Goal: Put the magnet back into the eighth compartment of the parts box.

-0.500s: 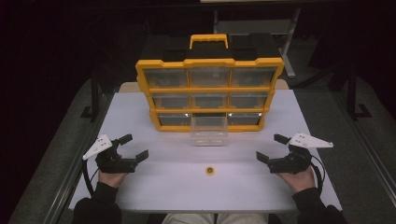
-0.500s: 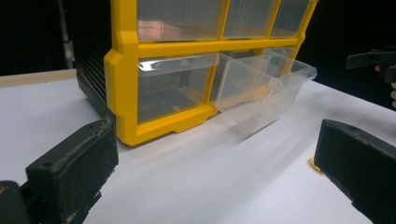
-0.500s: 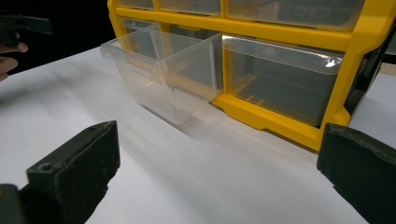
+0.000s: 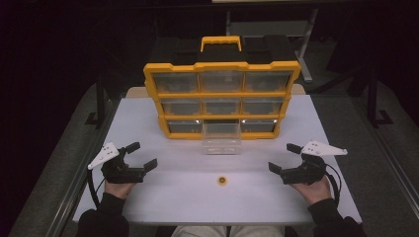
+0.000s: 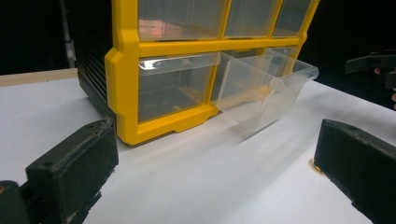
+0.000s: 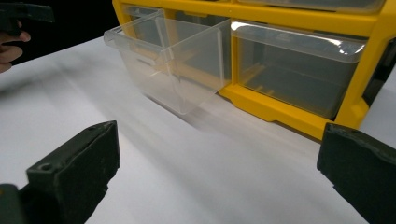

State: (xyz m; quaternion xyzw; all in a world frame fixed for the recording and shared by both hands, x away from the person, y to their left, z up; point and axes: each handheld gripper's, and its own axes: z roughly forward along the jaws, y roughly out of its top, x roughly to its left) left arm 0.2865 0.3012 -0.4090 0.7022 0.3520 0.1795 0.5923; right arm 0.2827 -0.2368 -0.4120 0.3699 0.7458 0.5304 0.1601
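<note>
A yellow organizer point(image 4: 222, 94) with clear drawers stands at the back of the white table point(image 4: 188, 197). Its bottom middle drawer point(image 4: 222, 137) is pulled out, and looks bare inside in the left gripper view point(image 5: 266, 88) and the right gripper view point(image 6: 177, 65). A small round orange piece point(image 4: 223, 180) lies on the table in front of the drawer, between the hands. My left gripper point(image 4: 142, 155) rests open at the table's left, jaws wide with nothing between them point(image 5: 210, 186). My right gripper point(image 4: 284, 158) rests open at the right, likewise holding nothing point(image 6: 215, 186).
The organizer's black carry handle top point(image 4: 221, 43) rises behind it. Dark floor and metal frames surround the table. The table's front edge runs just ahead of the person's sleeves. The opposite hand's gripper point(image 5: 373, 63) appears far off in the left gripper view.
</note>
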